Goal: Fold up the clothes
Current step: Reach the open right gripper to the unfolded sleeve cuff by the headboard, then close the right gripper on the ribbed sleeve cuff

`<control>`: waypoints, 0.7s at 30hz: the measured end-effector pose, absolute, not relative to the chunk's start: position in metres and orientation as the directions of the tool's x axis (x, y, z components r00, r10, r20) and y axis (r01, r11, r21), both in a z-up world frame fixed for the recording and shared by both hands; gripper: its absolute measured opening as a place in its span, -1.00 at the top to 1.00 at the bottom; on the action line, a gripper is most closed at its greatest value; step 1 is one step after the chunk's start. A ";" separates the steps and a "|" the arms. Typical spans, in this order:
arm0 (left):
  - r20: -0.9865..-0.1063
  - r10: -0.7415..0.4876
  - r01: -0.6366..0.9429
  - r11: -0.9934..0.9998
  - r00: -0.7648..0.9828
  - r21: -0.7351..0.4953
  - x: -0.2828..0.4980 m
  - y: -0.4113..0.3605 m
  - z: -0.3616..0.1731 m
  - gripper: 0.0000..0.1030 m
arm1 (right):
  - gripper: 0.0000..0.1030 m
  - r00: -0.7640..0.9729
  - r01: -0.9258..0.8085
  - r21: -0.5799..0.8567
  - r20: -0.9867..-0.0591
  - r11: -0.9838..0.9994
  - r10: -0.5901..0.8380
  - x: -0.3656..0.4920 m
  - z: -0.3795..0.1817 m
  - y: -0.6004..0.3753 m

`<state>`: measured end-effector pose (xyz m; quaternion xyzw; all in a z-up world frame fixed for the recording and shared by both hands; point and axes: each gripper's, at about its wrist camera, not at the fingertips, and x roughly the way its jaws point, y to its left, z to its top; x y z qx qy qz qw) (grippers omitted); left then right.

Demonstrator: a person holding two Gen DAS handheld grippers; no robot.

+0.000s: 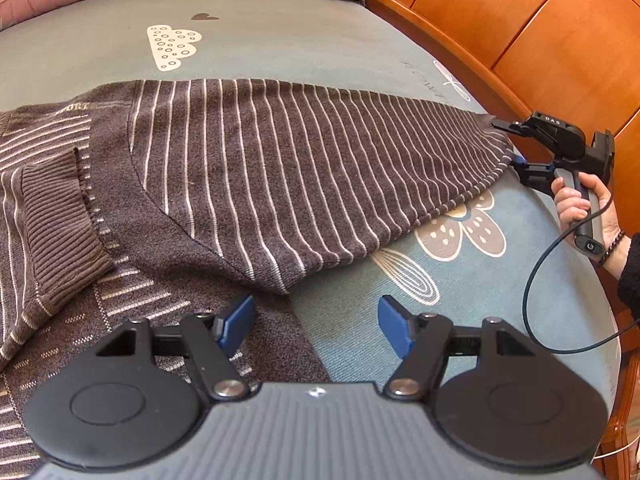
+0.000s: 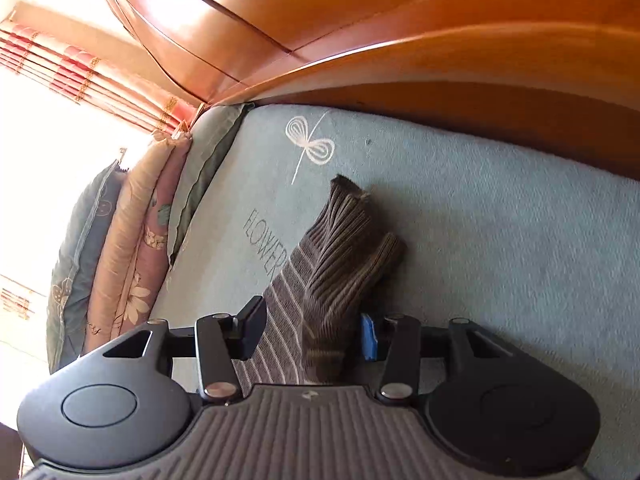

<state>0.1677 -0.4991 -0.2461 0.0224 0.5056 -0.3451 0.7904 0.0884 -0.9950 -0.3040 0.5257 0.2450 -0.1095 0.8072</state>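
A brown sweater with thin white stripes [image 1: 260, 168] lies spread on the grey-blue bed sheet [image 1: 280, 40]. One sleeve is folded across the body, its ribbed cuff [image 1: 56, 232] at the left. The other sleeve stretches out to the right. Its crumpled ribbed cuff [image 2: 348, 232] lies on the sheet between the fingers of my right gripper [image 2: 312, 326], whose jaws stand half apart and straddle it without visibly pressing. A hand [image 1: 576, 200] holds that right gripper [image 1: 510, 146] at the bed's right edge. My left gripper [image 1: 316, 316] hovers open over the sweater's near edge with nothing between its blue pads.
A curved wooden bed frame [image 1: 520, 20] runs close behind the right gripper. Pillows and a folded floral quilt [image 2: 132, 240] are stacked at the far end of the bed. A dark cable [image 1: 532, 280] hangs from the right gripper's handle.
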 end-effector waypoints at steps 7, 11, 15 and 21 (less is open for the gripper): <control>-0.820 -0.515 0.562 0.767 0.250 -0.310 0.166 -0.495 -0.249 -0.33 | 0.26 0.869 0.458 0.814 -0.494 0.359 0.013 0.100 -0.313 -0.999; -0.816 -0.517 0.572 0.762 0.257 -0.303 0.163 -0.493 -0.247 -0.33 | 0.78 0.828 0.527 0.770 -0.561 0.359 -0.012 0.103 -0.312 -0.997; -0.814 -0.517 0.575 0.763 0.266 -0.297 0.161 -0.488 -0.244 -0.33 | 0.78 0.784 0.575 0.697 -0.619 0.428 -0.043 0.106 -0.293 -0.987; -0.810 -0.512 0.545 0.782 0.287 -0.301 0.160 -0.468 -0.238 -0.33 | 0.78 0.787 0.538 0.656 -0.615 0.529 -0.038 0.119 -0.251 -0.954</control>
